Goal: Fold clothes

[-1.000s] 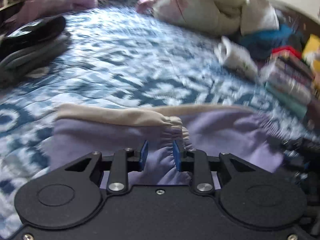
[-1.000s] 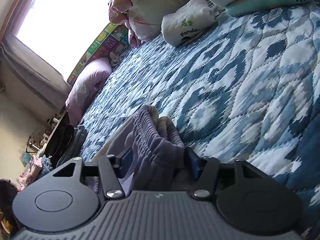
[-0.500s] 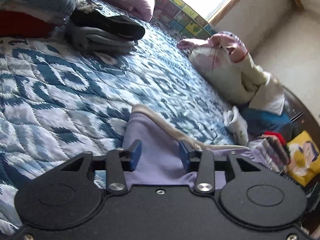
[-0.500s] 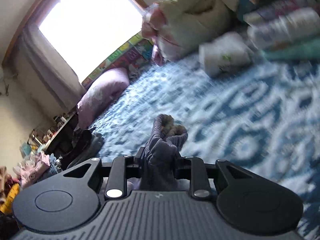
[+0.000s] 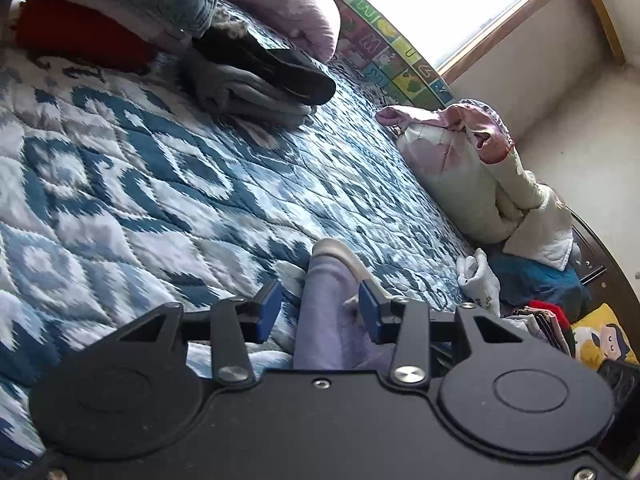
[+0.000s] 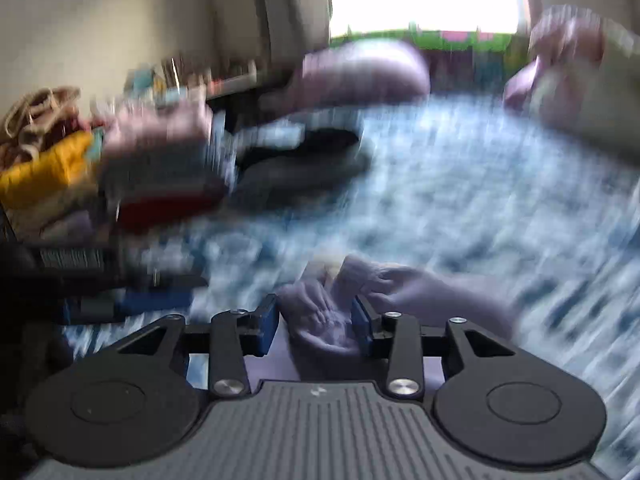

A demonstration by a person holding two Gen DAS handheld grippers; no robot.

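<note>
Left gripper [image 5: 318, 312]: my jaws wide, purple garment [image 5: 326, 300] loose between, aimed 12 o'clock over quilt [image 5: 160, 184].
Right gripper [image 6: 314, 322]: my jaws pinch the garment's bunched cloth.

We see lavender garment [image 5: 325, 312] with cream trim, blue pads [image 5: 267, 311] on black grippers, blue-white diamond-pattern quilt [image 5: 160, 184], pink pillow [image 5: 296, 8], grey-and-black folded stack [image 5: 256, 80], red cloth [image 5: 76, 32].

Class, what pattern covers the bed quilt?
Blue-and-white diamond ikat print on the quilt, clearest in the left wrist view.
</note>
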